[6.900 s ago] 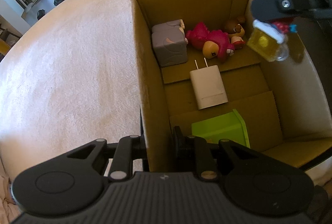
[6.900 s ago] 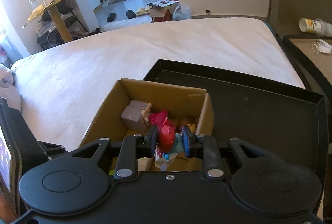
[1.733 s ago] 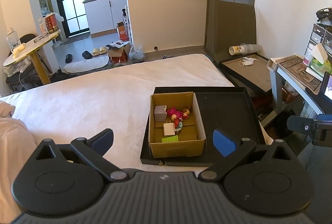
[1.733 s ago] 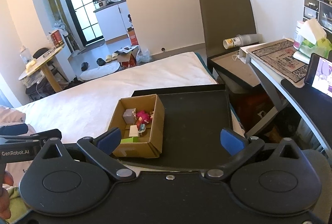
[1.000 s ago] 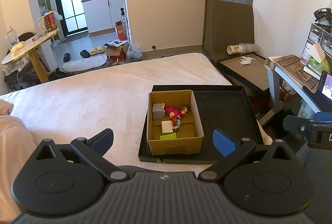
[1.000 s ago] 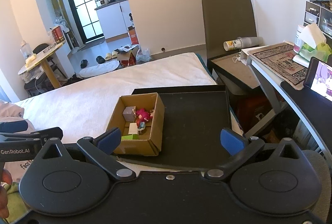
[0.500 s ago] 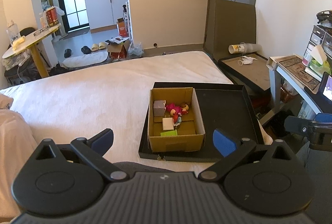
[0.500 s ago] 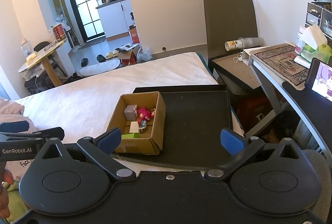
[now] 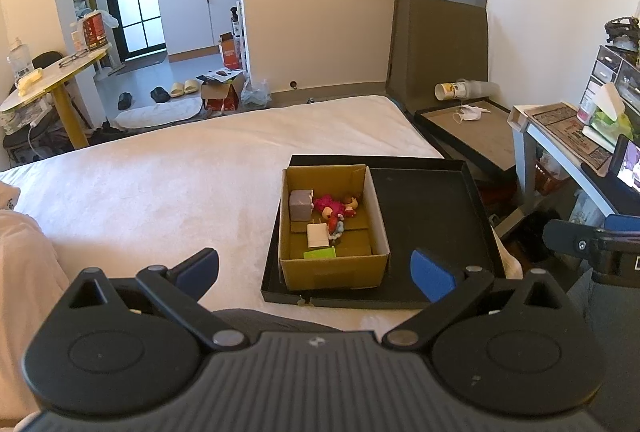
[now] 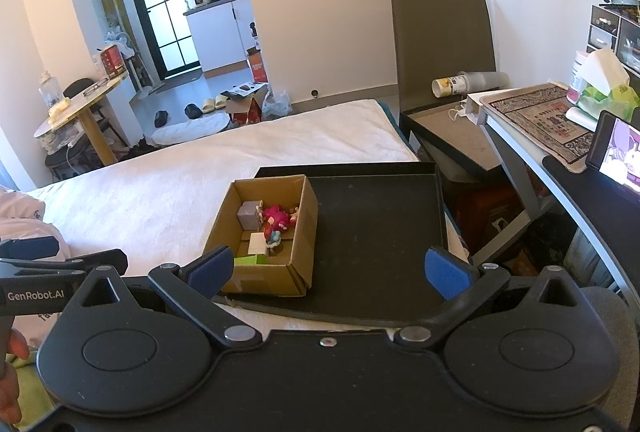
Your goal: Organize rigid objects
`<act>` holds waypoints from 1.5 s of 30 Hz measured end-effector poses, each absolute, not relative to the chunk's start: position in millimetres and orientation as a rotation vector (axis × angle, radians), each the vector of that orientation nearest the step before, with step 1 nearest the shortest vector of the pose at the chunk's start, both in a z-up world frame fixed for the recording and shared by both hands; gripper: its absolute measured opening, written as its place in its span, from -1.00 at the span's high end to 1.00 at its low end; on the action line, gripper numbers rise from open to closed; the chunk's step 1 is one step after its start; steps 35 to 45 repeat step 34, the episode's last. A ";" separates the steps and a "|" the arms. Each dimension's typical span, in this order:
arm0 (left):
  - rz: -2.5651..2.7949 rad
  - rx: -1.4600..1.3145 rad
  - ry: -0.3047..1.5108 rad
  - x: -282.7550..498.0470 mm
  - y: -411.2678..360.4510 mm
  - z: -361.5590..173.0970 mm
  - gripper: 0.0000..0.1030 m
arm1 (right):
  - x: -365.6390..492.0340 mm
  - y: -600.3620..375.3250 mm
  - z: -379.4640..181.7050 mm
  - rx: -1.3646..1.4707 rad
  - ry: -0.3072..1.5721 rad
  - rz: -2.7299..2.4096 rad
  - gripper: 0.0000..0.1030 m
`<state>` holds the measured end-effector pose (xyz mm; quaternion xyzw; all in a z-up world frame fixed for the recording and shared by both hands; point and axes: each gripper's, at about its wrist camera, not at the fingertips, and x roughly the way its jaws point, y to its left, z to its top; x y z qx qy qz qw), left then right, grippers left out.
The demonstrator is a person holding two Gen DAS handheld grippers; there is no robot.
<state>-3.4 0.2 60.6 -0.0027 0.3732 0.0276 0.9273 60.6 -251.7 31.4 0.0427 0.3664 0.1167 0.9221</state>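
Note:
A brown cardboard box (image 9: 335,272) (image 10: 264,282) stands in the left part of a black tray (image 9: 432,208) (image 10: 380,224) on the white bed. Inside it lie a grey cube (image 9: 301,205) (image 10: 249,215), a pink toy (image 9: 329,205) (image 10: 276,215), a white charger (image 9: 318,235) (image 10: 256,243), a green piece (image 9: 319,254) (image 10: 250,260) and small figures. My left gripper (image 9: 314,270) is open, held back and well above the box. My right gripper (image 10: 328,270) is open too, also far from the box. Neither holds anything.
The white bed (image 9: 160,184) spreads left of the tray. A second dark tray (image 9: 468,128) with a mask and a fallen cup stack (image 9: 464,88) lies at the right. A desk (image 10: 560,152) with a phone and tissues stands at the far right. A hand (image 10: 10,372) shows at lower left.
Since the earliest frames both grippers let go, opened and pulled far back from the box; the figure the right one held now lies in it. Over the last second both views barely shift.

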 end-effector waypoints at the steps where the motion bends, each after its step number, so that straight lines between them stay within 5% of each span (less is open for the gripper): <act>1: 0.057 -0.005 0.765 -3.4 0.3 60.6 -0.97 | 60.5 -252.2 31.8 0.088 0.753 0.239 -1.00; 45: 0.032 0.006 0.773 1.3 -5.5 53.9 -0.97 | 62.1 -254.1 26.7 0.078 0.764 0.228 -1.00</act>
